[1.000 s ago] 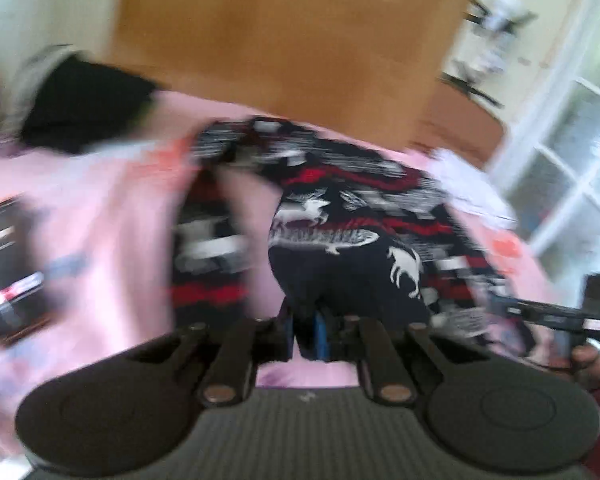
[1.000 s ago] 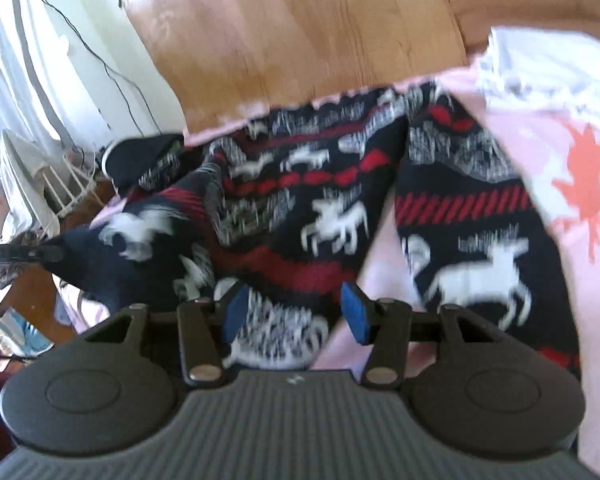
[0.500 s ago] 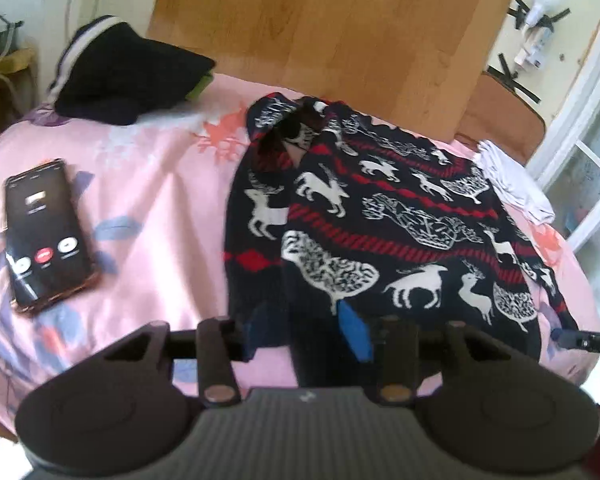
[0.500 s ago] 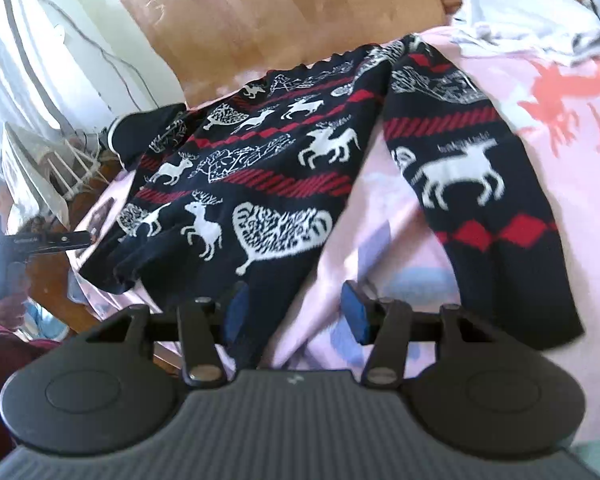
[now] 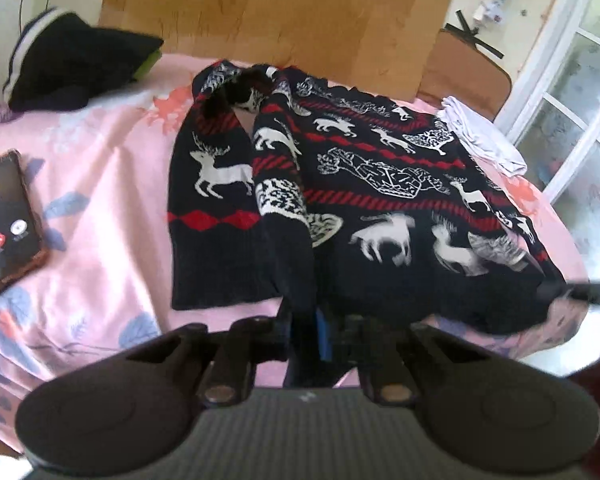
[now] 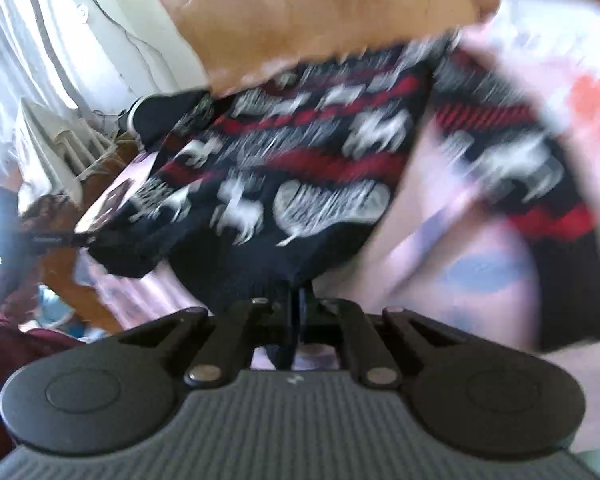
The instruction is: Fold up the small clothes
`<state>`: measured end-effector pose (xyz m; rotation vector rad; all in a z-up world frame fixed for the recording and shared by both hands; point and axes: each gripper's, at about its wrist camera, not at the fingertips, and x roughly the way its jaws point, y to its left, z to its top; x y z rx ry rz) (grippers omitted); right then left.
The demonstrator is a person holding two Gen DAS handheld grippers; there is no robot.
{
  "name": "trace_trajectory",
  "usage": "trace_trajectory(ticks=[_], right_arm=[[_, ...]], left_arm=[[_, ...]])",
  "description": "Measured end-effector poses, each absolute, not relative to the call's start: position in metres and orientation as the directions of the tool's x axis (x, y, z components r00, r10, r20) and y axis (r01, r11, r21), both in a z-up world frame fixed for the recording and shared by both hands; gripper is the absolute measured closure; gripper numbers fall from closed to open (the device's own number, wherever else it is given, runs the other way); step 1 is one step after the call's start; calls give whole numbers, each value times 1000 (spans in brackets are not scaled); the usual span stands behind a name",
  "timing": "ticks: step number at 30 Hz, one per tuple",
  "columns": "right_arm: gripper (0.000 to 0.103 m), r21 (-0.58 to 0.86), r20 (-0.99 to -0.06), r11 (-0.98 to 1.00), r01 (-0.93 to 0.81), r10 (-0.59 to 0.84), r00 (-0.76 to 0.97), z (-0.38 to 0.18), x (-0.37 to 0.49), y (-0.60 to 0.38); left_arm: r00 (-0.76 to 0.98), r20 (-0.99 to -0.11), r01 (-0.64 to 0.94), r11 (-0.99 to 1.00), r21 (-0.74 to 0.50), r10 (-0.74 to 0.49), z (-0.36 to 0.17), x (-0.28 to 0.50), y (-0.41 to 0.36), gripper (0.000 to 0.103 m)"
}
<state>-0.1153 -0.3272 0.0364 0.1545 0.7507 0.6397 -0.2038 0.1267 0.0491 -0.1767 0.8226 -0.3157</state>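
Observation:
A dark navy sweater [image 5: 380,184] with white reindeer and red stripes lies spread on the pink bedsheet [image 5: 100,200]. My left gripper [image 5: 304,328] is shut on the sweater's near hem at its left corner. My right gripper [image 6: 296,312] is shut on the hem at the other corner; the sweater [image 6: 300,184] is blurred in that view. The left sleeve [image 5: 212,216] lies flat beside the body. The right gripper shows at the far right of the left wrist view [image 5: 580,292].
A phone [image 5: 4,216] with a lit screen lies on the sheet at the left. A dark folded garment [image 5: 72,60] sits at the back left, white cloth [image 5: 480,136] at the back right. A wooden headboard [image 5: 280,12] stands behind. The bed edge is near.
Both grippers were open half a second ago and have closed on the sweater's near hem. The right view is now blurred by motion.

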Motion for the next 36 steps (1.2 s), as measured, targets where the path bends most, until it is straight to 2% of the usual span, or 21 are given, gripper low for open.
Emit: trace_trajectory(ticks=[2, 3, 5, 6, 7, 10, 12, 15, 16, 19, 21, 23, 27, 30, 34, 36], right_arm=[[96, 280, -638, 861, -425, 497, 588, 42, -110, -348], [88, 259, -663, 877, -404, 466, 586, 41, -107, -353], [72, 203, -676, 909, -365, 399, 619, 44, -103, -355], [64, 185, -653, 917, -354, 384, 653, 48, -103, -357], [62, 202, -622, 912, -357, 401, 673, 53, -102, -360], [61, 266, -557, 882, -388, 469, 685, 61, -93, -355], [60, 263, -558, 876, -405, 481, 677, 60, -85, -344], [60, 270, -567, 853, -447, 516, 642, 54, -77, -325], [60, 271, -566, 846, -460, 526, 635, 53, -76, -320], [59, 293, -556, 832, -471, 549, 623, 51, -70, -310], [59, 311, -553, 827, -468, 558, 619, 50, -64, -304], [59, 316, -551, 820, -478, 569, 611, 53, -57, -304], [59, 314, -534, 802, -509, 592, 603, 61, -39, -296], [59, 316, -527, 776, -545, 622, 580, 65, -26, -280], [59, 322, -513, 737, -594, 664, 545, 67, -15, -257], [59, 328, -505, 718, -614, 682, 528, 66, -13, -251]], left_arm=[[624, -703, 208, 940, -271, -341, 46, -205, 127, 91], [614, -711, 211, 939, -271, -343, 43, -204, 128, 83], [632, -707, 198, 948, -250, -318, 44, -205, 134, 58], [666, -687, 173, 956, -239, -292, 49, -205, 141, 56], [686, -669, 153, 956, -251, -285, 52, -203, 148, 56], [741, -636, 67, 966, -249, -216, 63, -187, 163, 53], [752, -643, 12, 978, -209, -146, 62, -165, 165, 51], [736, -661, -4, 976, -216, -143, 54, -127, 166, 51], [729, -670, -5, 978, -210, -140, 50, -116, 165, 55], [672, -725, 3, 980, -201, -151, 38, -83, 160, 97], [665, -720, -9, 962, -273, -198, 47, -70, 176, 97], [717, -674, -54, 950, -306, -177, 74, -66, 202, 97], [847, -530, -252, 913, -320, 48, 156, -75, 276, 97], [848, -500, -349, 895, -279, 175, 193, -69, 301, 97], [843, -524, -339, 874, -347, 119, 215, -46, 309, 97], [844, -534, -279, 890, -361, 49, 221, -30, 289, 97]])
